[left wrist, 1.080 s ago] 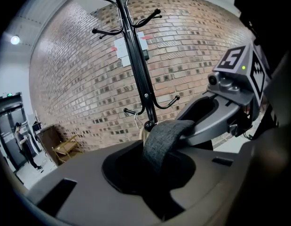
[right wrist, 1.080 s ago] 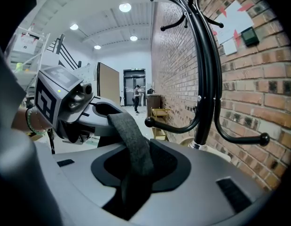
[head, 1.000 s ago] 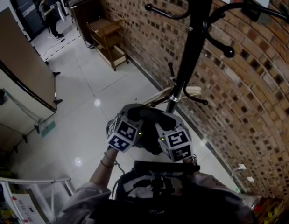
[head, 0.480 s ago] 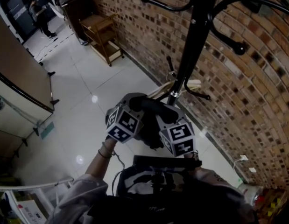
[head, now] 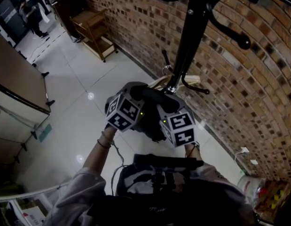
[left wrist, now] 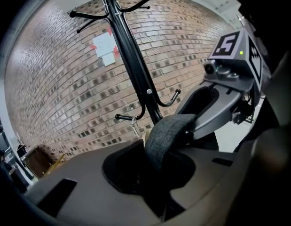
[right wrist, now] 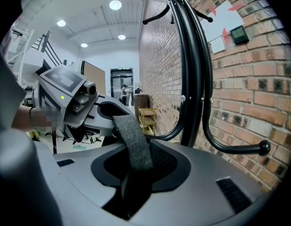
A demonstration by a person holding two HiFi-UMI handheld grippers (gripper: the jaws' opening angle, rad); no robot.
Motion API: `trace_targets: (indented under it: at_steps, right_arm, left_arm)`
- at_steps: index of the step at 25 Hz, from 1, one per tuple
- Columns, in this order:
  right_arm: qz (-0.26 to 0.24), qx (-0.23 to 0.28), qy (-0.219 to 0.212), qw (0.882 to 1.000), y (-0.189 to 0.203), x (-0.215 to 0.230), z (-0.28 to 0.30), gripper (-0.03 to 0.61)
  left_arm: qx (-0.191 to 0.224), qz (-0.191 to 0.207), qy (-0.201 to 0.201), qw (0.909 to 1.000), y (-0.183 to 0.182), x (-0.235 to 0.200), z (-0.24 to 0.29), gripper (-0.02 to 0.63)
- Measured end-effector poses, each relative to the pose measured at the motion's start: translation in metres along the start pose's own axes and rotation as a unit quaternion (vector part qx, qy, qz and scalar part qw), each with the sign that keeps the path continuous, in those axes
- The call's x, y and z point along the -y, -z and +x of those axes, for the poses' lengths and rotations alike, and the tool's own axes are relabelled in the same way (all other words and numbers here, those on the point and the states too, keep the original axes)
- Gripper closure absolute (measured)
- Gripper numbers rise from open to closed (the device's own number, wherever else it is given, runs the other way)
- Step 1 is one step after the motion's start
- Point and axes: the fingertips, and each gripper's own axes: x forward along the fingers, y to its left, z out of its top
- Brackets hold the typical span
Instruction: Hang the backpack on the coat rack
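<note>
grippers meet in the head view just in front of the black coat rack: the left gripper and right gripper sit side by side with the backpack's grey carry strap stretched between them. the dark mass just under them is probably the backpack itself, though it is hard to make out. it is on none of the hooks. the rack stands against a brick wall, and a wooden trolley stands further along it. in the left gripper view the jaws pinch one end of the strap, which arches over to the right gripper, with the rack's pole close behind. in the right gripper view the jaws clamp the other end, and a ball-tipped hook juts out to the right.
</note>
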Motion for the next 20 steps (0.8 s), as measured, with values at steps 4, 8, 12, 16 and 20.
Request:
trace_targets:
  at_steps: [4,8,12,16,20]
  right_arm:
    - [0.001,-0.009,0.002,1.000,0.002,0.006,0.004,0.462]
    - [0.011,-0.025,0.004,1.000,0.015,0.014,0.009,0.462]
    - [0.024,-0.030,0.011,0.999,0.025,0.023,0.013,0.462]
    - [0.031,-0.028,0.020,0.999,0.030,0.028,0.015,0.460]
    - [0.029,-0.027,0.033,0.999,0.034,0.031,0.016,0.460]
  left_arm:
    - [-0.001,0.005,0.013,0.9999,0.001,0.000,0.011,0.557]
    - [-0.009,0.019,0.026,0.9994,0.004,0.006,0.023,0.557]
    - [-0.008,0.022,0.041,0.9989,0.006,0.012,0.036,0.557]
    - [-0.001,0.021,0.051,0.9985,0.006,0.016,0.045,0.555]
    - [0.011,0.019,0.054,0.9983,0.006,0.019,0.052,0.555]
